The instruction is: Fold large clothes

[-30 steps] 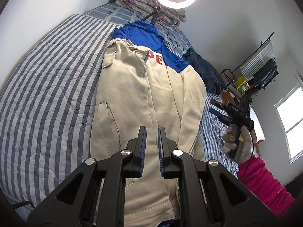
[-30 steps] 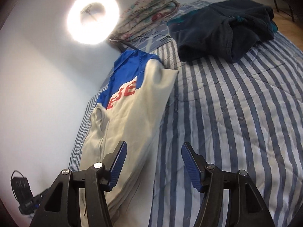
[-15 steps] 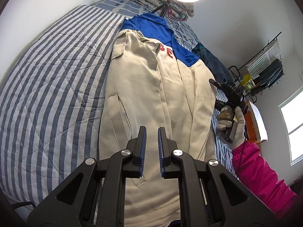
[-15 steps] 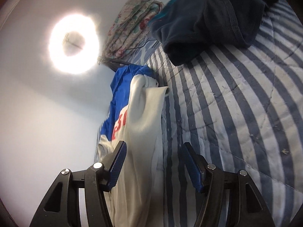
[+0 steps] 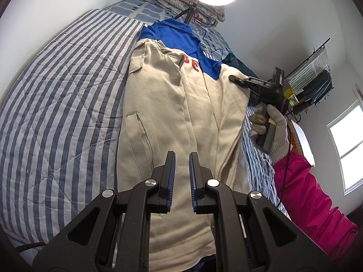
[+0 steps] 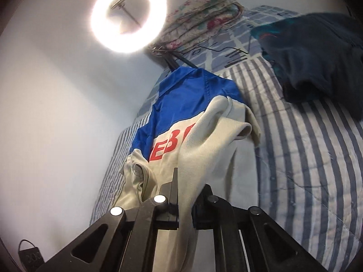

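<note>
Right wrist: jacket (image 6: 204, 149) reads "EB" (red, partly covered)

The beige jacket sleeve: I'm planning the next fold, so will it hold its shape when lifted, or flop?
Likely floppy: the sleeve drapes and creases where the right tool pinches it. Probably fairly heavy, since the jacket looks thick. Slipping seems unlikely; the fabric looks matte.

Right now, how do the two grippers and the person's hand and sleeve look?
The left gripper has black angular plastic arms with round silver bolts and blue ribbed pads on both fingers. The right gripper has the same black frame and silver bolts. A knitted off-white work glove covers the person's right hand, above a bright pink sleeve. A thin dark cable runs along that sleeve.
</note>
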The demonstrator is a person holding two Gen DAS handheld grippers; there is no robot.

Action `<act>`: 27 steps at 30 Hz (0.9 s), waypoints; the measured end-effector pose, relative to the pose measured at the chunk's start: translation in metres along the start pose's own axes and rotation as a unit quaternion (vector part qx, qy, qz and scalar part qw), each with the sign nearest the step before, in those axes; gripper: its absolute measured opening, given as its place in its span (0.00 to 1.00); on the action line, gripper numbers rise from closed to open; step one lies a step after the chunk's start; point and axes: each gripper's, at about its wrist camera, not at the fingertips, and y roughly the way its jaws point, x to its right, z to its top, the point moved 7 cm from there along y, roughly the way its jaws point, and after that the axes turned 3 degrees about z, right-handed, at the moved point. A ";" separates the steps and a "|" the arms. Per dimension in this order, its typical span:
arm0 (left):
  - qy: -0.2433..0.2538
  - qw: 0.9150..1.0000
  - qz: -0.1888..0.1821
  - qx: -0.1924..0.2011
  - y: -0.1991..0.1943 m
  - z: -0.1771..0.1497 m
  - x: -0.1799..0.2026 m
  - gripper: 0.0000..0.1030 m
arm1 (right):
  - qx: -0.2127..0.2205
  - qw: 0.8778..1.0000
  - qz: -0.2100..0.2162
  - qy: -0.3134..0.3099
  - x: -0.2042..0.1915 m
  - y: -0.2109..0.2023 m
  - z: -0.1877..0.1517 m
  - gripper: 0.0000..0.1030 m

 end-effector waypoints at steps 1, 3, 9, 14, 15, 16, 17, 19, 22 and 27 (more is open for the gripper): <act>0.000 1.000 -0.001 0.000 -0.001 0.000 0.000 0.09 | -0.003 1.000 -0.005 -0.008 -0.005 0.003 -0.001 0.04; 0.002 1.000 -0.002 0.001 -0.003 -0.001 0.001 0.09 | -0.017 0.999 -0.014 -0.024 -0.018 0.020 -0.003 0.04; 0.004 1.000 -0.001 -0.004 -0.003 -0.003 0.002 0.09 | -0.050 0.994 -0.048 -0.087 -0.044 0.054 -0.024 0.04; 0.003 1.000 0.000 -0.006 -0.001 -0.003 0.002 0.09 | -0.087 0.984 -0.075 -0.139 -0.054 0.079 -0.040 0.07; 0.003 1.000 0.000 -0.007 -0.001 -0.003 0.002 0.09 | -0.098 0.981 -0.081 -0.146 -0.054 0.083 -0.043 0.12; 0.003 1.000 -0.001 -0.007 0.000 -0.003 0.002 0.09 | -0.105 0.980 -0.080 -0.147 -0.055 0.084 -0.046 0.24; 0.004 1.000 0.000 -0.008 0.000 -0.003 0.002 0.09 | -0.111 0.982 -0.065 -0.141 -0.057 0.084 -0.048 0.40; 0.004 1.000 -0.001 -0.008 0.000 -0.003 0.002 0.09 | -0.105 0.988 0.006 -0.117 -0.067 0.077 -0.048 0.42; 0.004 1.000 -0.004 -0.006 0.000 -0.003 0.004 0.09 | -0.083 0.991 0.046 -0.096 -0.071 0.061 -0.039 0.35; 0.009 1.000 -0.005 -0.007 0.000 -0.003 0.008 0.09 | -0.087 0.992 -0.016 -0.084 -0.050 0.060 -0.040 0.23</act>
